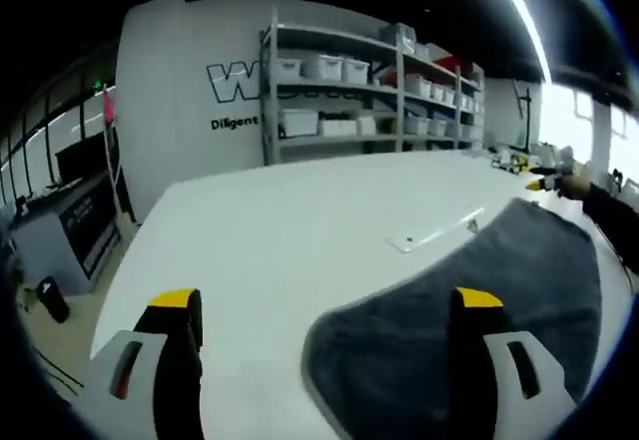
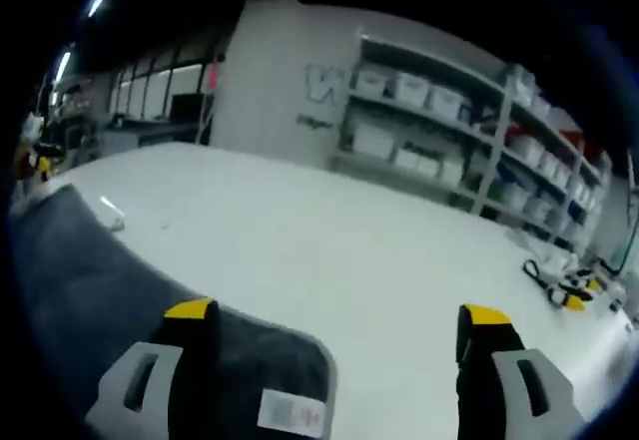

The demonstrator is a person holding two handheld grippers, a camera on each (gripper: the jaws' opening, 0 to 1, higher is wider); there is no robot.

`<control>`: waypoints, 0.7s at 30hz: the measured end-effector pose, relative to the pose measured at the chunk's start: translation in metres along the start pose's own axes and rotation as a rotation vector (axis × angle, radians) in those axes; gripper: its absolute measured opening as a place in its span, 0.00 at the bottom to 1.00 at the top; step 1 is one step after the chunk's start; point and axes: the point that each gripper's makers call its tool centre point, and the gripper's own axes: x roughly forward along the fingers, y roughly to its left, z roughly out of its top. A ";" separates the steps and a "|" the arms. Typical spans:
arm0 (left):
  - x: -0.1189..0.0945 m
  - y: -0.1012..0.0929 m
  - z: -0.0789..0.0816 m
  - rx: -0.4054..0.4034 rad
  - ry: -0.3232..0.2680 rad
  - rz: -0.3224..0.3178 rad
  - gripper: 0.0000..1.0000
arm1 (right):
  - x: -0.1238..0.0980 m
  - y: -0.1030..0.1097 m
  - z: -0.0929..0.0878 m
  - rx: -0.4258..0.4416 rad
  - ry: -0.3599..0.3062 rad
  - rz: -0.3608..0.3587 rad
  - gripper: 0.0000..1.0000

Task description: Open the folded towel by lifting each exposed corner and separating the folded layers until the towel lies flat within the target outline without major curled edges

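A dark grey towel point(image 1: 469, 310) lies spread on the white table point(image 1: 300, 230). In the left gripper view my left gripper point(image 1: 324, 305) is open above the towel's rounded left corner, its right finger point(image 1: 474, 350) over the cloth and its left finger point(image 1: 180, 350) over bare table. In the right gripper view the same towel point(image 2: 110, 310) shows its right corner with a white label point(image 2: 292, 412). My right gripper point(image 2: 337, 320) stands open there, left finger point(image 2: 190, 350) over the cloth, right finger point(image 2: 484, 355) over the table. Nothing is held.
A strip of clear tape point(image 1: 439, 230) lies on the table beyond the towel. Shelving with white bins point(image 1: 369, 91) lines the back wall. Small tools with yellow parts point(image 2: 564, 285) lie near the table's far right. A dark sleeve point(image 1: 604, 211) reaches in at the right.
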 end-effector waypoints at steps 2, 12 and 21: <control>-0.010 -0.002 0.007 0.017 -0.006 -0.002 1.00 | -0.009 -0.001 0.009 0.010 -0.014 -0.002 1.00; -0.063 -0.029 -0.004 -0.028 -0.056 0.006 1.00 | -0.086 0.031 0.007 0.049 -0.090 0.003 1.00; -0.096 -0.095 0.003 -0.011 -0.161 -0.128 1.00 | -0.121 0.089 0.001 -0.008 -0.123 0.048 1.00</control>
